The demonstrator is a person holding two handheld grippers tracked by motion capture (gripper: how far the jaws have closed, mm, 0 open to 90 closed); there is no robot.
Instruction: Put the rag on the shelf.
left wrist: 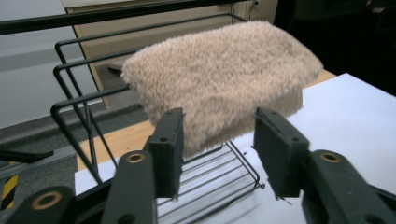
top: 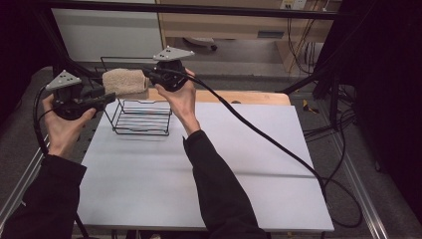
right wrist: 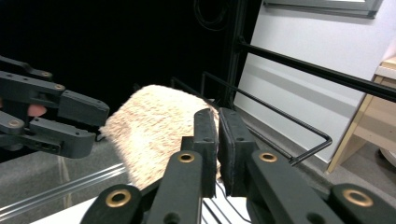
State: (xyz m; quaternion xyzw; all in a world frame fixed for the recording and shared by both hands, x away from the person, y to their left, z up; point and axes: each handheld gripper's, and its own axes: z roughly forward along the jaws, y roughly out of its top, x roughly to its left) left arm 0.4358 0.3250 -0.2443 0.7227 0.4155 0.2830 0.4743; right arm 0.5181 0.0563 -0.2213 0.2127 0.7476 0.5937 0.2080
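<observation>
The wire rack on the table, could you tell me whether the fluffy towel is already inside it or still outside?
Outside: the towel hangs above the wire rack, pinched by the right gripper, and the rack floor beneath is bare.

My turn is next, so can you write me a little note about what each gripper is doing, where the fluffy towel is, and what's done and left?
Right gripper: shut on one edge of the beige fluffy folded towel, holding it up in the air.
Left gripper: open, jaws on either side of the towel's near edge, not clamped.
Black wire basket rack: on the white table, right below the towel.
Done: towel lifted.
Left: probably grip with the left, then lower it into the rack.
</observation>
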